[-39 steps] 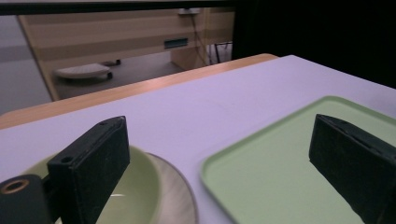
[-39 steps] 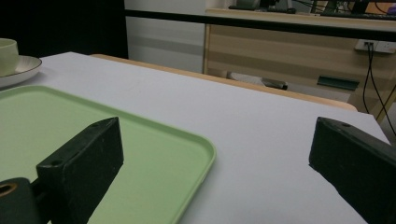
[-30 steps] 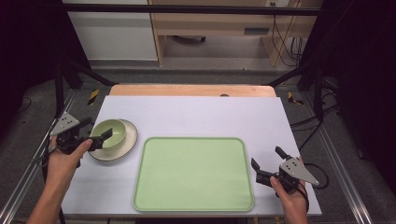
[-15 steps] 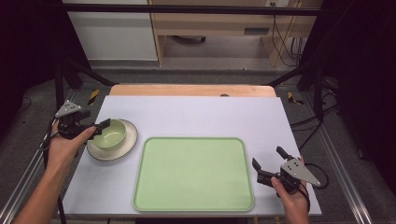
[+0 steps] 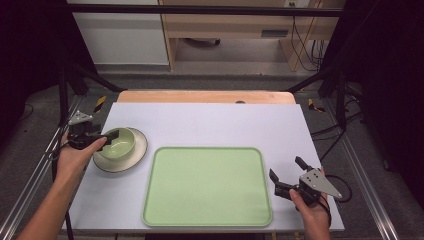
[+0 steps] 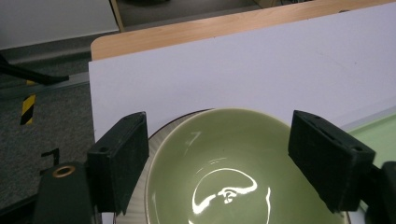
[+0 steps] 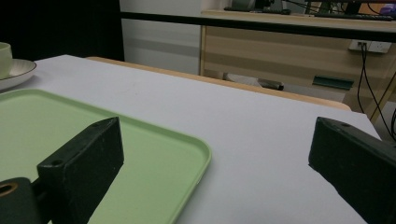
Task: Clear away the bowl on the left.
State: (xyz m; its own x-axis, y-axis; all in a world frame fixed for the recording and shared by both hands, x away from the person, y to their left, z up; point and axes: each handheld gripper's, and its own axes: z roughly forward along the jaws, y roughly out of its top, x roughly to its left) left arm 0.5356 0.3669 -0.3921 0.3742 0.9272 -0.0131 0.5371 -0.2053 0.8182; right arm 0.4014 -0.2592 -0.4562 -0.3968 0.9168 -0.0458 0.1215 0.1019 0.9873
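Observation:
A pale green bowl (image 5: 121,142) sits in a white plate with a dark rim (image 5: 131,159) at the table's left. My left gripper (image 5: 110,138) is at the bowl's left rim and open. In the left gripper view the jaws of this gripper (image 6: 219,123) stand wide on either side of the bowl (image 6: 224,186), not closed on it. A light green tray (image 5: 207,185) lies empty in the middle front. My right gripper (image 5: 286,168) hovers open just right of the tray, with nothing between its jaws; the right gripper view shows the same gripper (image 7: 215,140) over the tray's corner (image 7: 140,154).
The white table top (image 5: 225,122) has a wooden strip (image 5: 205,96) along its far edge. Metal frame rails (image 5: 360,165) run down both sides. Cables (image 5: 305,45) and a wooden cabinet lie beyond the table.
My left gripper has moved a little farther from the person, from the bowl's near-left side up to its left rim. Bowl, plate, tray and right gripper have stayed put.

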